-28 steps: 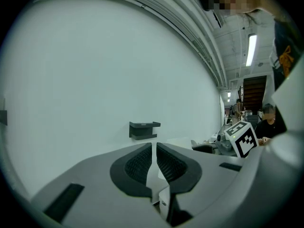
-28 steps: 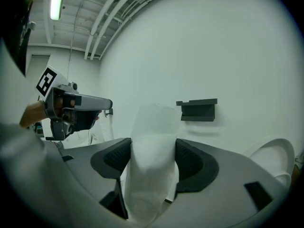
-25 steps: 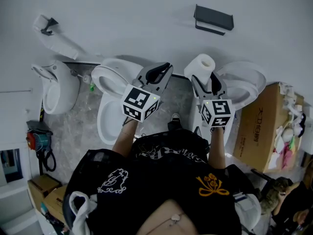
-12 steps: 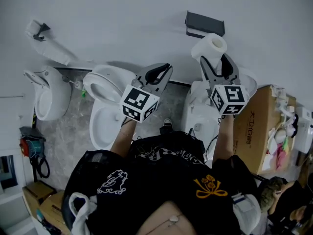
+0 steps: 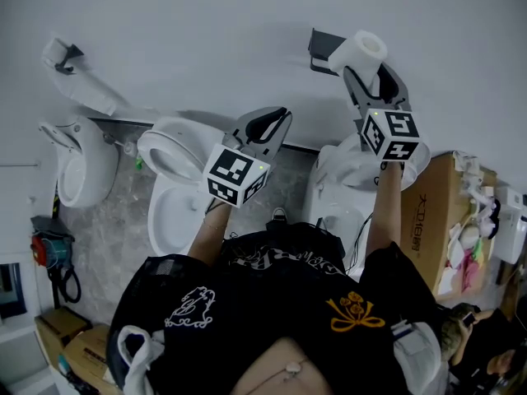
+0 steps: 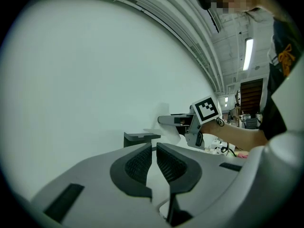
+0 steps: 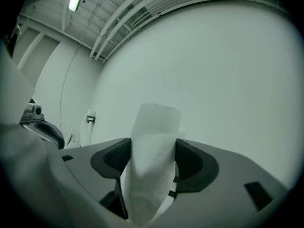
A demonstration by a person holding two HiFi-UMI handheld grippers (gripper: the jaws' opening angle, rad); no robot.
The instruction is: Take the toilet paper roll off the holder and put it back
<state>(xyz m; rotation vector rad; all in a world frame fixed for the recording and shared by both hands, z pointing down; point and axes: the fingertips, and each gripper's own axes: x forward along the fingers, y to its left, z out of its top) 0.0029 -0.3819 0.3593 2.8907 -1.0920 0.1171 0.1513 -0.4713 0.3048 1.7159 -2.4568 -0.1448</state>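
Note:
A white toilet paper roll [image 5: 361,50] is clamped between the pads of my right gripper [image 5: 368,71], raised against the white wall. It sits just right of the dark wall holder [image 5: 323,44] and overlaps that holder's right end. In the right gripper view the roll [image 7: 153,146] fills the gap between both pads, with the bare wall behind it. My left gripper [image 5: 274,115] hangs lower, over the floor between two toilets, jaws together and empty. The left gripper view shows its pads [image 6: 140,161] nearly touching, the holder [image 6: 138,137] beyond, and the right gripper's marker cube [image 6: 206,109].
Below the wall stand a white toilet [image 5: 175,159] on the left, another [image 5: 350,179] on the right, and a urinal [image 5: 76,161] at far left. A cardboard box [image 5: 430,220] stands at the right. A second wall fitting [image 5: 67,53] is at upper left.
My right gripper has lifted the roll from above the right toilet up along the wall to the holder's level. The left gripper has stayed almost still.

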